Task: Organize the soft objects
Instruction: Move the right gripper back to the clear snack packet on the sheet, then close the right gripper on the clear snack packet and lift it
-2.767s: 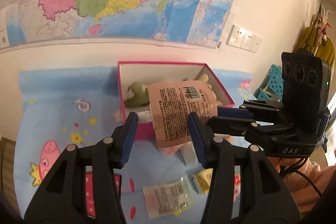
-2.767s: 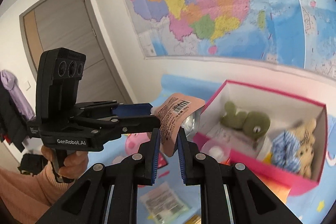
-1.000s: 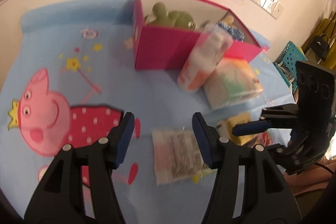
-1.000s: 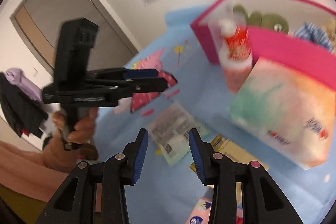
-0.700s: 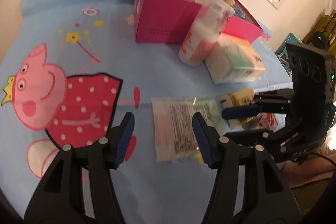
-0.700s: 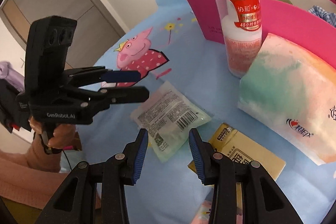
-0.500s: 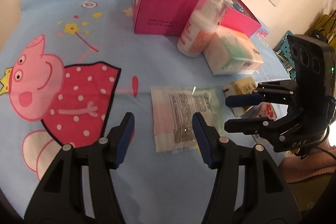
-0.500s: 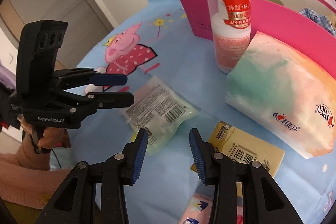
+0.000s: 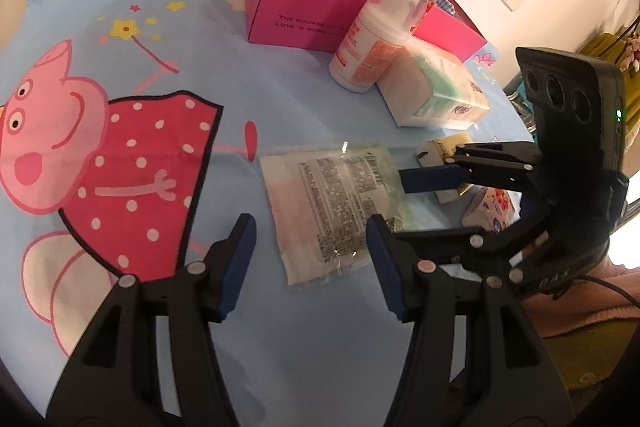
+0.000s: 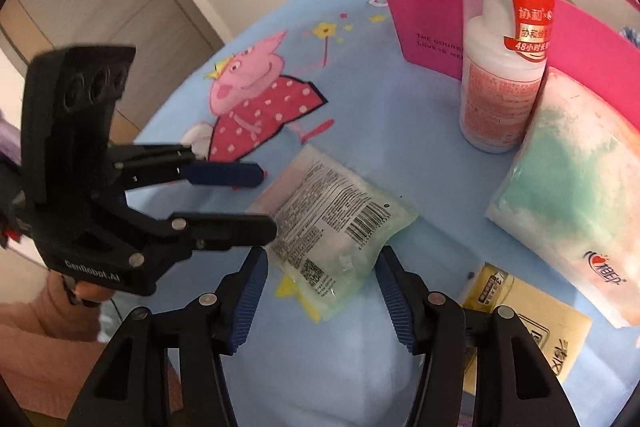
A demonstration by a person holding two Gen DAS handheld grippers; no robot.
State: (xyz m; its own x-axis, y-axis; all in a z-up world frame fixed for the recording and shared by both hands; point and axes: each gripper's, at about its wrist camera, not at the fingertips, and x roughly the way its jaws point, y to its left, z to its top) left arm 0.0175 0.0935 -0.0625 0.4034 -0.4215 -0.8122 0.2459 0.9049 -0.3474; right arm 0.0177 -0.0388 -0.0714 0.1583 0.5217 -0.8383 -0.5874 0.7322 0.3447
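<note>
Clear sachet (image 9: 338,205): flat on the blue cartoon sheet (image 9: 280,347), printed side up, barcode toward its right end in the right wrist view (image 10: 332,223). It lies near the front of the scene, well apart from the pink box.
Left gripper (image 9: 310,259): jaws spread, blue pads either side of the sachet's near end, not pressing it; whether the tips touch the sheet cannot be told. Seen from the right wrist view (image 10: 250,199), it comes in from the left with one finger over the sachet's left edge.
Right gripper (image 10: 320,291): jaws opening; the sachet's near corner sits between the pads, neither pad pressing on it. In the left wrist view (image 9: 404,203) it reaches in from the right, upper blue finger over the sachet's right edge.
Hand (image 10: 86,291): grasps the left gripper's handle, pink sleeve below it.
Yellow packet (image 10: 528,323): flat on the sheet, just right of the sachet, partly behind the right gripper's finger.
Tissue pack (image 10: 576,203): soft, green and peach wrap, right of the sachet, leaning against the pink box.
Pump bottle (image 10: 504,79): upright, clear cap, red label; touching the tissue pack, in front of the pink box.
Pink box (image 9: 316,11): open top, far side of the sheet; something green shows above its rim.
Small printed packet (image 9: 490,209): far right, mostly hidden behind the right gripper.
</note>
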